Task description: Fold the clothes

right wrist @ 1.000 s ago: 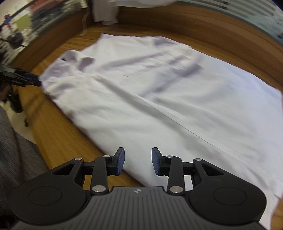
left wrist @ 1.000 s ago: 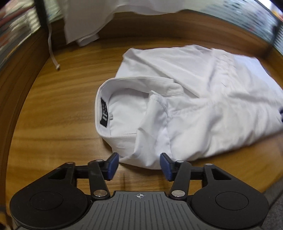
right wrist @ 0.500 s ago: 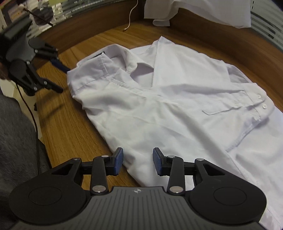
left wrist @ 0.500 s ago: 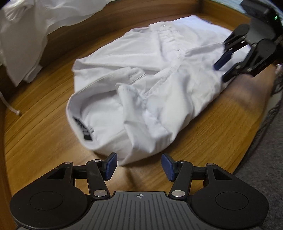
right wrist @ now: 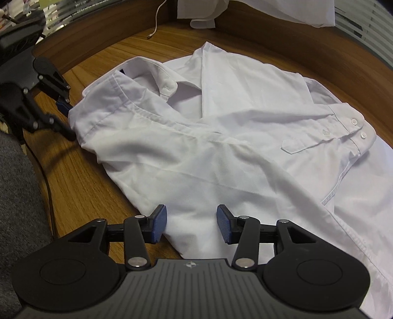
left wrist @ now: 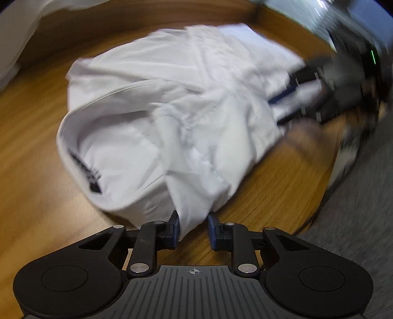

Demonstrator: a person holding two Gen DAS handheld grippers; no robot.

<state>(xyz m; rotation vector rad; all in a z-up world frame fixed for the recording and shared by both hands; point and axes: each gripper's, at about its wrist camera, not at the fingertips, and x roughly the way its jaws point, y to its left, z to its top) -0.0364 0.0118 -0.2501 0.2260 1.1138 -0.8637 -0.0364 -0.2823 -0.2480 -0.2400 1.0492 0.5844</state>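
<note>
White shirt (right wrist: 221, 152) lies on the wood table (right wrist: 81, 176), collar toward my left side, sleeve folded across the chest with the cuff (right wrist: 353, 130) on top, body partly folded in, so part-folded but not a neat packet. My left gripper (left wrist: 192, 227) sits at the near shoulder edge by the collar, fingers narrow with a flap of cloth between them; the view is blurred and there seems to be a gap at the right pad, so I judge it closing on the cloth, not yet pinched. My right gripper (right wrist: 191, 224) is at the shirt's near side edge, fingers wide, cloth lying between the pads, nothing held. Judgement: step in hand is taking the near long edge at two points to fold it over. To do it well: bite only the top layers I mean to move, get both pads fully onto the hem, close both grips before lifting, lift level so the folded sleeve doesn't slide off, keep the edge taut between grippers. Risk: thin cloth slips or bunches. No containers in view, nothing to report there. More white cloth (right wrist: 258, 12) hangs over the table's far ledge, a cable (right wrist: 157, 22) beside it.
</note>
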